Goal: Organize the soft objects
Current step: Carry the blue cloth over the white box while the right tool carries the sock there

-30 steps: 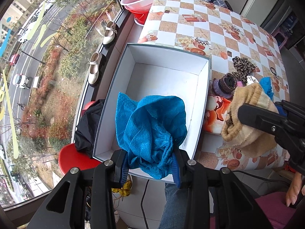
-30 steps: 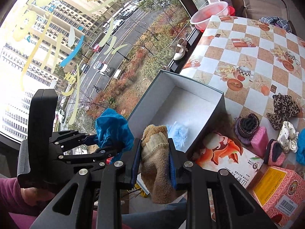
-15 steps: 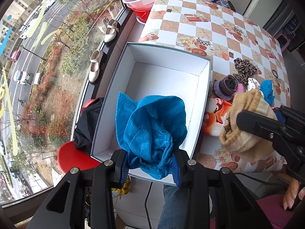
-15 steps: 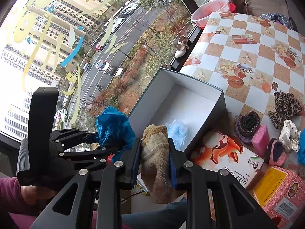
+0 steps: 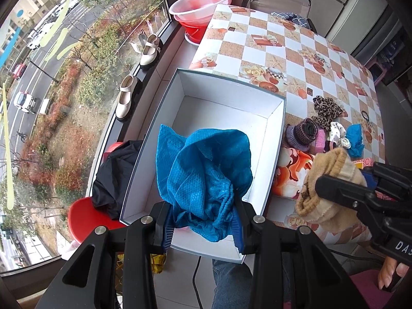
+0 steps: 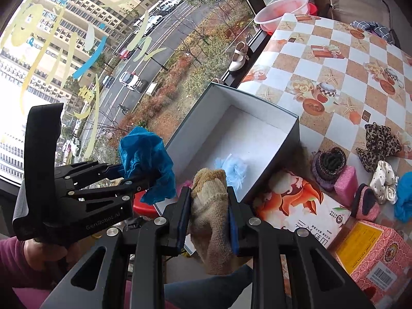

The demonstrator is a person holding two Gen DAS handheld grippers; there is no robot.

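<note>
Fingers of your left gripper [image 5: 203, 228] clamp the blue mesh cloth [image 5: 203, 172] right above the white box [image 5: 273, 134], the right gripper [image 6: 208, 221] pinches the beige sock [image 6: 209, 221] beside it, so lower each bundle inside before loosening.

blue cloth [image 5: 203, 177] covering near part of white box [image 5: 226, 108] floor, pale-blue fluffy item [image 6: 233, 167] partly hiding behind tan sock [image 6: 211, 211], pink carton [image 6: 373, 252] running off frame's bottom-rt edge, its print too small to read
</note>
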